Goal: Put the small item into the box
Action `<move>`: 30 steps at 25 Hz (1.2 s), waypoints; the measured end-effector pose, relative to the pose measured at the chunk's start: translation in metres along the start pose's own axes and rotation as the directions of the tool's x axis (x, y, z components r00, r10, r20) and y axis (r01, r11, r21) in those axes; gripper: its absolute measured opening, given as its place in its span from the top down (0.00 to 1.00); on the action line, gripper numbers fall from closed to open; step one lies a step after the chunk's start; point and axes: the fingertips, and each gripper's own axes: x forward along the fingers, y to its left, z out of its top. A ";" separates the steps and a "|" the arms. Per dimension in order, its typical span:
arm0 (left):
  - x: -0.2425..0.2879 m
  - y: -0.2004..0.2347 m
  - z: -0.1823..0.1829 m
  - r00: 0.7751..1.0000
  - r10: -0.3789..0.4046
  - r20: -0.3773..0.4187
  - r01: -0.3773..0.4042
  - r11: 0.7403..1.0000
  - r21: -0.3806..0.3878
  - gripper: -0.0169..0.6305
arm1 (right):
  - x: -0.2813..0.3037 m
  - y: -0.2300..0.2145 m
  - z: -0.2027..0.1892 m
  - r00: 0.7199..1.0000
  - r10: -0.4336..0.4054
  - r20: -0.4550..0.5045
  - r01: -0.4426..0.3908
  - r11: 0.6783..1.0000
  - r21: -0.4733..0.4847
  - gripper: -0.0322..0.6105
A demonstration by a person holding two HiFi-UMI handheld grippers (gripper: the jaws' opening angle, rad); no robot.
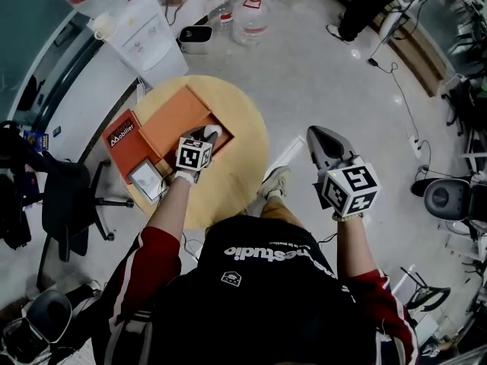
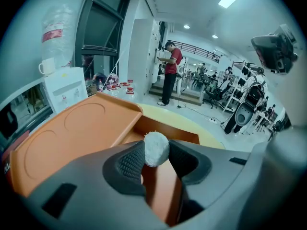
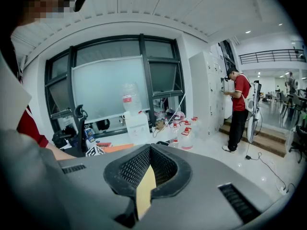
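Note:
A small white fuzzy ball [image 2: 156,148] is pinched between the pads of my left gripper [image 1: 209,134], with both pads against its sides. It hangs over the deep compartment [image 2: 163,186] of an open orange box [image 1: 173,115] on the round wooden table [image 1: 247,166]. The box's flat orange tray part [image 2: 72,133] lies to the left of the jaws. My right gripper [image 1: 323,139] is held in the air to the right of the table, over the floor. Its jaws meet at the tips with nothing between them [image 3: 149,150].
A red lid with white print [image 1: 122,137] and a grey-white flat item [image 1: 146,177] lie at the table's left edge. A water dispenser [image 1: 141,33] and water bottles [image 1: 251,10] stand beyond the table, an office chair [image 1: 65,204] to the left. A person in red [image 2: 170,73] stands far off.

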 end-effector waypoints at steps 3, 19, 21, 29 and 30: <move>-0.001 0.000 -0.005 1.000 -0.006 -0.021 0.006 1.000 0.017 0.71 | 0.005 0.006 0.000 1.000 0.019 -0.004 -0.019 1.000 -0.006 0.91; -0.011 0.004 -0.023 0.998 -0.020 -0.058 0.021 0.999 0.029 0.68 | 0.008 0.024 -0.001 0.998 0.052 -0.028 -0.053 0.998 -0.044 0.91; -0.012 0.005 -0.021 0.998 -0.019 -0.054 0.021 0.999 0.032 0.68 | 0.006 0.024 0.001 0.999 0.046 -0.020 -0.047 0.998 -0.044 0.91; -0.018 0.000 -0.011 0.999 -0.024 -0.032 0.025 0.999 0.042 0.68 | -0.003 0.023 0.002 1.000 0.029 -0.005 -0.030 0.999 -0.043 0.91; -0.020 -0.001 -0.010 0.999 -0.025 -0.029 0.026 0.999 0.044 0.68 | -0.004 0.024 0.003 1.000 0.031 -0.001 -0.031 0.999 -0.045 0.91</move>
